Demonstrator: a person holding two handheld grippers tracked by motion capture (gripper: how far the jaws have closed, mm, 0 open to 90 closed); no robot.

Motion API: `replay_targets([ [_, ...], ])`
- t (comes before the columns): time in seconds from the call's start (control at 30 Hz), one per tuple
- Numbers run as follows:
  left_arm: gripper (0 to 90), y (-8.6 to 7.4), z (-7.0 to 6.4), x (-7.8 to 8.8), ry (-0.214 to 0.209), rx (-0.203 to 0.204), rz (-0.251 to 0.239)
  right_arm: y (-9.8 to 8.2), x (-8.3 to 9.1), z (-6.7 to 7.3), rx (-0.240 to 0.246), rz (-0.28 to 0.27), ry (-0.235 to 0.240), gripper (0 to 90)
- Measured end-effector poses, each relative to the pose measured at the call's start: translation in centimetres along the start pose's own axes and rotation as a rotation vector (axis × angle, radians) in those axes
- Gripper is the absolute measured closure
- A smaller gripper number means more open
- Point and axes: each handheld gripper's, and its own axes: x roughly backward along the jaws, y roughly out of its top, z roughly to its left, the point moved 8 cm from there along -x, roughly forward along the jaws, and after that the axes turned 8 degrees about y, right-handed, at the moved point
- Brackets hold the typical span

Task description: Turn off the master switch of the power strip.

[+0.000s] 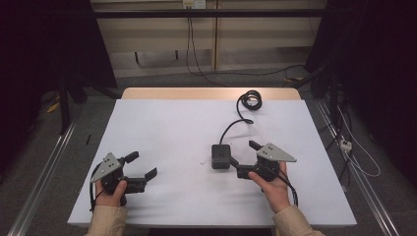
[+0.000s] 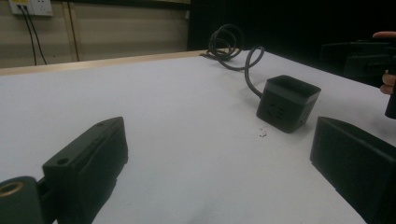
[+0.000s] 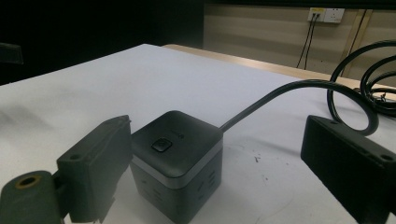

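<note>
A black power cube (image 1: 221,156) sits on the white tabletop (image 1: 172,123), its cable (image 1: 246,105) coiled toward the far edge. The right gripper (image 1: 242,156) is spread wide, one jaw beside the cube. The left gripper (image 1: 141,164) rests released, well apart.

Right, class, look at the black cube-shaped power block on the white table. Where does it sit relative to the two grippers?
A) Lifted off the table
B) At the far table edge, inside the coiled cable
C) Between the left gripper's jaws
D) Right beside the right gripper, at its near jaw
D: the power block rests on the table right at the right gripper, far from the left gripper.
</note>
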Motion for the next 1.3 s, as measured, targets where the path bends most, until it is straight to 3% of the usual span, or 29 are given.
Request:
replay_targets([
  [1.3, 3.8, -0.1, 0.0, 0.0, 0.003, -0.003, 0.008, 0.5, -1.6, 0.2, -0.012, 0.020, 0.030, 15.5],
])
